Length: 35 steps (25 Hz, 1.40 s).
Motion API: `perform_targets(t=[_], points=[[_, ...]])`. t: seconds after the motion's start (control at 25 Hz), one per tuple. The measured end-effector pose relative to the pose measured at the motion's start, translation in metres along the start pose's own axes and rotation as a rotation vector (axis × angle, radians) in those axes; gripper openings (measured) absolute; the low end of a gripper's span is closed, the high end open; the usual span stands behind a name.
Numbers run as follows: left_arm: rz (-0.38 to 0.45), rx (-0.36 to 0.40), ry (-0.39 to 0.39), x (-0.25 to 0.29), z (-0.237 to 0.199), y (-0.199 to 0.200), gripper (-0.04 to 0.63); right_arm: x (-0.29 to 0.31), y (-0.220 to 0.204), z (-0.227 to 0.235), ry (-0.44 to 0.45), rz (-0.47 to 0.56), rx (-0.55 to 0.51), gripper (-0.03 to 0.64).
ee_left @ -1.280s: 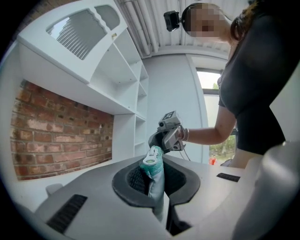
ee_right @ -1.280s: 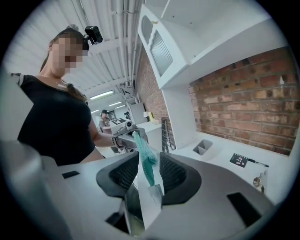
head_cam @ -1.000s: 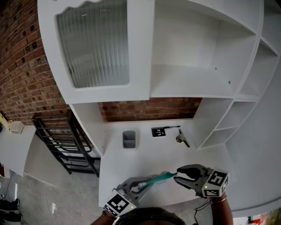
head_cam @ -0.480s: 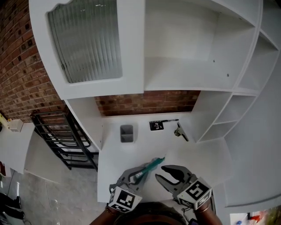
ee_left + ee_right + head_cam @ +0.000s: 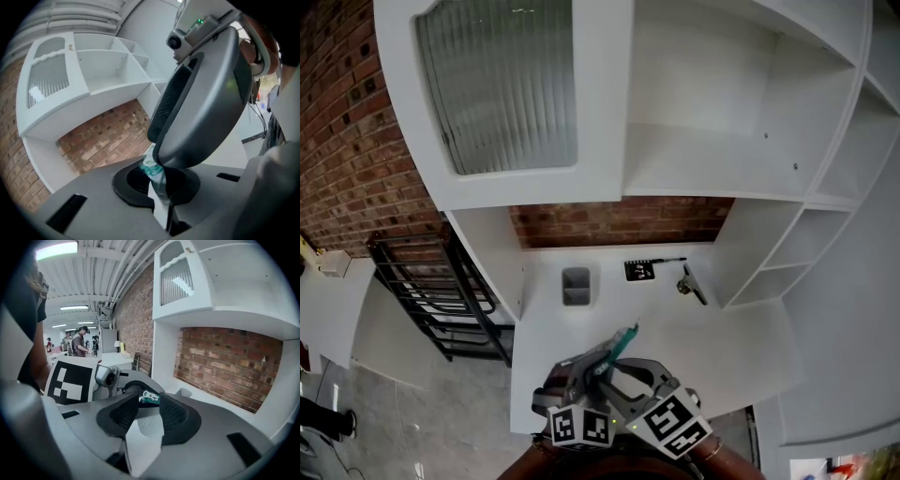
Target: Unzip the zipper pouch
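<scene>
The pouch (image 5: 152,168), clenched in my left tongs (image 5: 161,194), seems light and floppy, so my released right tongs (image 5: 149,409) should take its small zipper pull (image 5: 151,397).

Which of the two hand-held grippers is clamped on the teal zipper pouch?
The left hand-held gripper: its jaws are shut on the teal zipper pouch, while the right hand-held gripper has its jaws apart, pressing on nothing.
</scene>
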<state>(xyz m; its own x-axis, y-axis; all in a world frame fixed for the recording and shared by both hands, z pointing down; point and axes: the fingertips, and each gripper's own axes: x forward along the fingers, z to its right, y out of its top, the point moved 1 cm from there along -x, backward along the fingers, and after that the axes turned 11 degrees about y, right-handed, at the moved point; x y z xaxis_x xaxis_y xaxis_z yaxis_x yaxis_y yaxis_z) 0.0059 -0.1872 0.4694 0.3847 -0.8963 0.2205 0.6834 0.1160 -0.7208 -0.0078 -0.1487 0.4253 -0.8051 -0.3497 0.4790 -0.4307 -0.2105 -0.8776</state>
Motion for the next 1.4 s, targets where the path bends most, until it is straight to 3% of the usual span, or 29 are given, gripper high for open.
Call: perform_targets(t=[0.2, 0.48, 0.6, 0.64, 1.0, 1.08, 1.4], points=[[-0.028, 0.032, 0.039, 0.004, -0.006, -0.004, 0.011, 0.013, -0.002, 0.003, -0.032, -0.064, -0.014, 0.138], [-0.075, 0.161, 0.027, 0.007, 0.005, -0.023, 0.011, 0.029, -0.009, 0.004, -0.048, -0.165, -0.066, 0.138], [-0.083, 0.204, 0.035, 0.008, 0.004, -0.025, 0.011, 0.033, -0.010, 0.007, -0.068, -0.160, -0.038, 0.129], [-0.081, 0.213, 0.036, 0.008, 0.005, -0.025, 0.011, 0.033, -0.011, 0.008, -0.075, -0.153, -0.020, 0.097], [-0.052, 0.128, 0.040, 0.003, 0.005, -0.020, 0.011, 0.022, -0.011, 0.007, -0.030, -0.064, 0.121, 0.090], [-0.053, 0.115, 0.034, 0.002, 0.005, -0.022, 0.011, 0.017, -0.012, 0.008, -0.045, -0.049, 0.137, 0.013], [-0.049, 0.146, 0.007, 0.000, 0.014, -0.025, 0.011, 0.013, -0.027, 0.013, 0.005, -0.008, 0.250, 0.011]])
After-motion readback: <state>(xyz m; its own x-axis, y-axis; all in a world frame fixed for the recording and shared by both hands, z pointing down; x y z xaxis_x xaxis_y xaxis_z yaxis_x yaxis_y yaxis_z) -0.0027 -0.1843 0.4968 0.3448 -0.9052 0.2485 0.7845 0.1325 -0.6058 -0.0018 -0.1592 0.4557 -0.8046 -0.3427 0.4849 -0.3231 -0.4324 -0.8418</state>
